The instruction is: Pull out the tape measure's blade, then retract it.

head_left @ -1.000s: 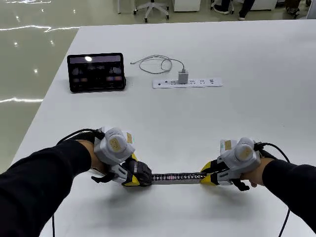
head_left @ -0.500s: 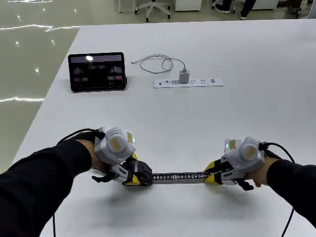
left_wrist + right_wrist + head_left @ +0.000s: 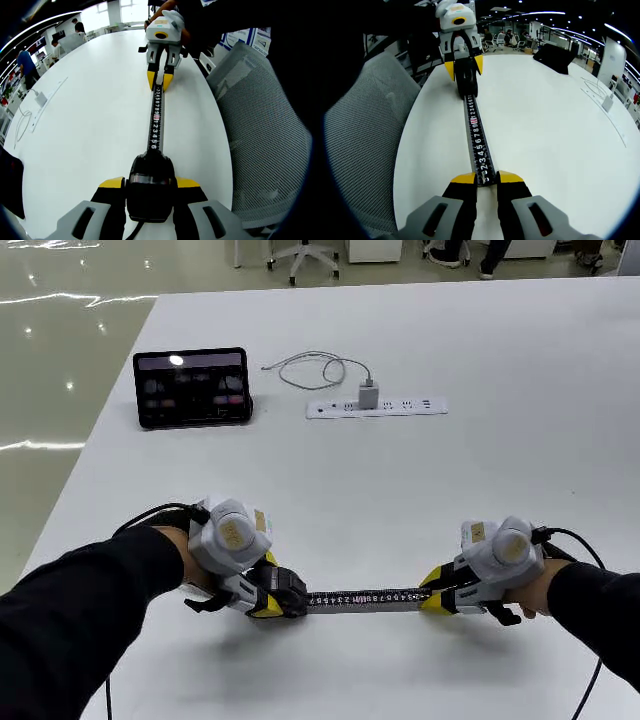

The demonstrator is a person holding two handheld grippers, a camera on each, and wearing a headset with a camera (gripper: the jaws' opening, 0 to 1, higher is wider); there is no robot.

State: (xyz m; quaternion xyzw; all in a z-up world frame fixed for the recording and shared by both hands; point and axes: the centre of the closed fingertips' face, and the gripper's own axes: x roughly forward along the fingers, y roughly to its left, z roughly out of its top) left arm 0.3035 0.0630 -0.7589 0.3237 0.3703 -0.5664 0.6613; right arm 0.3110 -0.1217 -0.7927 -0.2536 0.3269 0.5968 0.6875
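At the upper left of the head view a dark tablet (image 3: pixel 193 387) stands on the white table (image 3: pixel 500 370), with a power strip (image 3: pixel 377 406) to its right. Low in the frame, left of centre, the left gripper (image 3: pixel 268 590) is clamped on the black tape measure case (image 3: pixel 285 592). The blade (image 3: pixel 365 597) runs rightward from the case to the right gripper (image 3: pixel 431 590), whose yellow-tipped jaws pinch the blade's end at lower right.
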